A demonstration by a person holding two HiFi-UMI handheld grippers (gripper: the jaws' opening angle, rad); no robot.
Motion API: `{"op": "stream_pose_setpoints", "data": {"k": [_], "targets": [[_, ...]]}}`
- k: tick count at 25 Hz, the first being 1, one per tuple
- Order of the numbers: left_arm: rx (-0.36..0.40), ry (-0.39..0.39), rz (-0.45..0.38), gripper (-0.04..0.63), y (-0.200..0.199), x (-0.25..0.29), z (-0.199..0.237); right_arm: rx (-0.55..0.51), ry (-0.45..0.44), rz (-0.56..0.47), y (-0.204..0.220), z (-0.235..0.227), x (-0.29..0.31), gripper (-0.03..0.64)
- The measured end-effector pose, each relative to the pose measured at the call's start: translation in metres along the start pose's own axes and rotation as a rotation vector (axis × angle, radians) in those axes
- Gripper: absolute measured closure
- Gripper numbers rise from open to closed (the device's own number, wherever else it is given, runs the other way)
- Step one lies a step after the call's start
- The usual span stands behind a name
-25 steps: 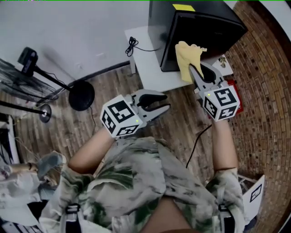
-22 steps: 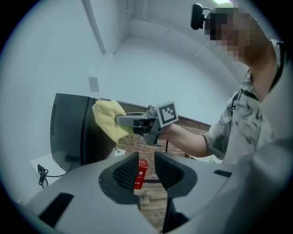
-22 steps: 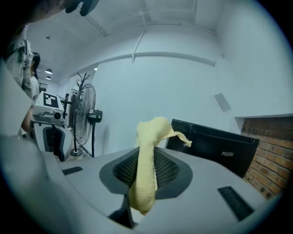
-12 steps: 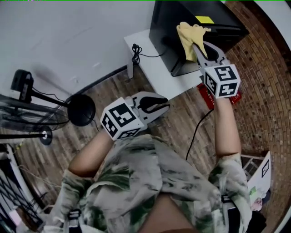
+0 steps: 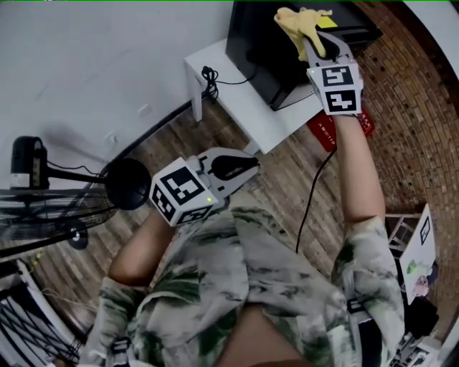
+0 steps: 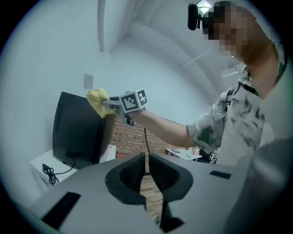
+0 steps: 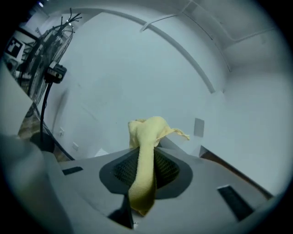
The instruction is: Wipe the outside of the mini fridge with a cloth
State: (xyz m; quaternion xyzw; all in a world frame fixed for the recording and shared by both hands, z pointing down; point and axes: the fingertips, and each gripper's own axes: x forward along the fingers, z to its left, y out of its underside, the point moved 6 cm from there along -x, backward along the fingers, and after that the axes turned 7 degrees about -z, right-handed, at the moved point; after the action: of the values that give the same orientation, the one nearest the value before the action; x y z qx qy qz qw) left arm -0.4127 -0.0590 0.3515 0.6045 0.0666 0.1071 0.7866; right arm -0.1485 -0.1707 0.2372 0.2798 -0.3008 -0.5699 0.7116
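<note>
Pinches cloth [image 5: 297,21] tight in right gripper [image 5: 310,41], yellow bunch pressed at the top front edge of fridge [image 5: 262,50]. Holds left gripper [image 5: 247,166] low by the torso, jaws all but together on nothing, well apart from fridge. Stands black and upright on white table [image 5: 237,100], set back from the near edge; bare tabletop to its left, with cable [image 5: 210,75] lying there. Open wood floor [image 5: 287,186] before the table. White wall [image 5: 93,57] behind, fan [image 5: 43,215] well off left, brick [image 5: 409,129] at right.
</note>
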Motion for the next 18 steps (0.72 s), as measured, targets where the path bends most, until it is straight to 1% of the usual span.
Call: {"op": "stream_pose_setpoints", "data": {"k": [3, 7, 13, 18], "targets": [[-0.018, -0.005, -0.009, 0.551, 0.001, -0.005, 0.006, -0.101, 0.041, 0.039, 0.000, 0.005, 0.014, 0.526], [-0.020, -0.015, -0.005, 0.551, 0.001, -0.012, 0.011, -0.171, 0.070, 0.110, 0.015, 0.010, 0.034, 0.526], [-0.048, -0.043, -0.019, 0.551, 0.006, -0.021, 0.021, -0.230, 0.087, 0.224, 0.042, 0.031, 0.055, 0.526], [-0.056, -0.062, -0.025, 0.551, 0.006, -0.025, 0.027, -0.221, 0.060, 0.297, 0.070, 0.056, 0.070, 0.526]]}}
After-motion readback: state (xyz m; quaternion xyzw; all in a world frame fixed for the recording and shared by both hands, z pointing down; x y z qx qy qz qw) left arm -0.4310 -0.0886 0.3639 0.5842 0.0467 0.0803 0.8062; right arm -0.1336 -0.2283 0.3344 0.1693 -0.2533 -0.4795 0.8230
